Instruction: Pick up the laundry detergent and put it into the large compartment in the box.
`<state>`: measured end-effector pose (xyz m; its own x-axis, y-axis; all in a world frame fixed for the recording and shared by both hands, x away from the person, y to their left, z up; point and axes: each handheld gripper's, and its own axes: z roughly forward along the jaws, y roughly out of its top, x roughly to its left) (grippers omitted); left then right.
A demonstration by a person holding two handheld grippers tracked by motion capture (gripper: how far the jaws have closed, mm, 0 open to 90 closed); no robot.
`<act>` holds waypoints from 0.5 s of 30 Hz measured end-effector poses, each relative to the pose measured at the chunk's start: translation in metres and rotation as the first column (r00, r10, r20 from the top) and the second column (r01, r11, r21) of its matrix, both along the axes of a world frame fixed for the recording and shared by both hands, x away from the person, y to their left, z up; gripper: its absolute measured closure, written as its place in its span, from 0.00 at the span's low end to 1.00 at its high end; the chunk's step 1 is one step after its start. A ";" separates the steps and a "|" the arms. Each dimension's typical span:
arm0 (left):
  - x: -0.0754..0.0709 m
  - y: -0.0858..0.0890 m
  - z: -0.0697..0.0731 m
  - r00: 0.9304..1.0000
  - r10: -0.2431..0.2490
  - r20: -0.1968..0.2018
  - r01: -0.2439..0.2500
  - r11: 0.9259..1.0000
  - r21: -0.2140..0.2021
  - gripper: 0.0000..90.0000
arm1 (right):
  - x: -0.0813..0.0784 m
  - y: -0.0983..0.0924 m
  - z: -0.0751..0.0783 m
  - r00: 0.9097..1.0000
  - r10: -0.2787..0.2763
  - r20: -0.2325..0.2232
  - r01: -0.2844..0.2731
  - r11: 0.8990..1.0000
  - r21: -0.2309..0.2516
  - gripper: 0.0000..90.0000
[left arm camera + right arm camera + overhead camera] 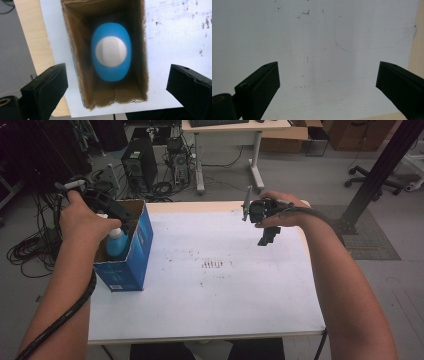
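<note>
Left gripper (115, 82), jaws wide, hangs over bottle (111, 51) in box (140, 62); right gripper (328, 82) wide, empty above worktop (299, 37).

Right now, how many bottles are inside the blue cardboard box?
1. A blue bottle with a white cap stands upright inside the blue box, at the table's left edge. Nothing else shows inside, though the bottle may hide something beneath it.
</note>
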<state>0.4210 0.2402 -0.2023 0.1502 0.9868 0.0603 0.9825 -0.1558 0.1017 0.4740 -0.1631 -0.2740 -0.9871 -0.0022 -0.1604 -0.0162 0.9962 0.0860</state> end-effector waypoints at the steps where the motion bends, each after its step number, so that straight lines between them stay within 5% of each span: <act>1: 0.000 -0.001 0.000 1.000 -0.009 -0.006 0.009 1.000 -0.003 0.02 | 0.000 0.000 0.000 1.000 0.001 0.001 -0.001 1.000 0.001 0.05; 8: -0.001 -0.009 -0.001 0.997 -0.066 -0.042 0.066 0.998 -0.016 0.00 | -0.002 -0.001 0.001 1.000 0.004 0.000 -0.004 1.000 -0.001 0.05; 15: -0.002 -0.016 0.001 0.986 -0.158 -0.051 0.157 0.987 -0.018 0.00 | -0.003 -0.002 0.002 1.000 0.006 0.003 -0.006 1.000 -0.001 0.05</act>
